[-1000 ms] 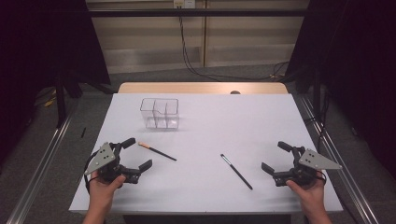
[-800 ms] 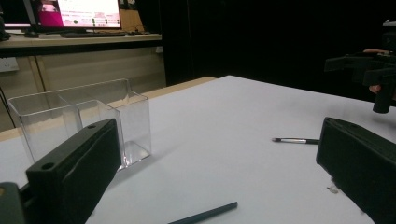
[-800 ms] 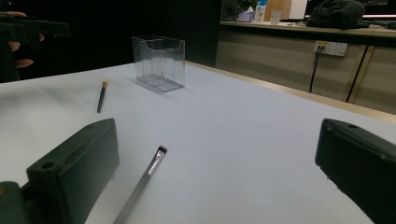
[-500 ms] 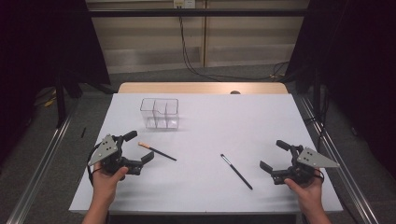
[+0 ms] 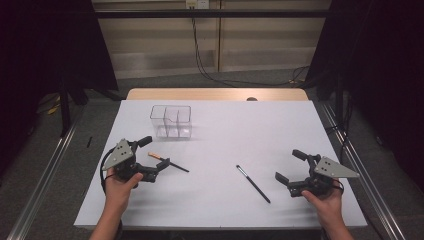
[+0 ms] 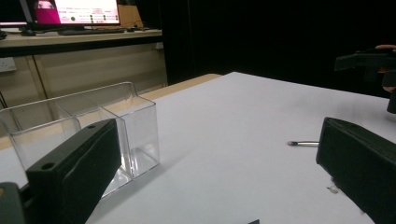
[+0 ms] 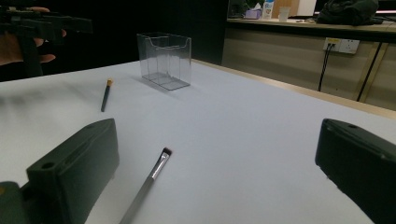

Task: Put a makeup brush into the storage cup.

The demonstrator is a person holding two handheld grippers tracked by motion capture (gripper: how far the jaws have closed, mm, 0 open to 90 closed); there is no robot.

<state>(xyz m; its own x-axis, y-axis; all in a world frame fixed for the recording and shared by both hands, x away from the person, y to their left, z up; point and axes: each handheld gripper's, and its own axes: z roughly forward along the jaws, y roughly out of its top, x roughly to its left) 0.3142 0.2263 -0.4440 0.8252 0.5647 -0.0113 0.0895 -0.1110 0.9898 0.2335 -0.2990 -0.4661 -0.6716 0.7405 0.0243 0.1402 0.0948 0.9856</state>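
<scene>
A clear plastic container (image 5: 171,121) with compartments stands on the white table (image 5: 225,135) at the back left. A dark-handled brush with an orange end (image 5: 167,162) lies in front of it. My left gripper (image 5: 155,155) is open, its jaws on either side of that brush's orange end. A thin black brush (image 5: 253,183) lies right of centre. My right gripper (image 5: 289,165) is open, to the right of this brush, with nothing between its jaws. The right gripper view shows the black brush (image 7: 149,179), the orange-ended brush (image 7: 105,95) and the container (image 7: 164,58).
The table's wooden far edge (image 5: 215,94) borders a floor with cables. Metal rails (image 5: 45,175) run along both sides. In the left gripper view the container (image 6: 93,130) is close on the left and the black brush's tip (image 6: 303,143) lies to the right.
My left gripper has moved forward and a little right, up to the orange-ended brush. The right gripper has barely shifted. Both brushes and the container lie where they were.
</scene>
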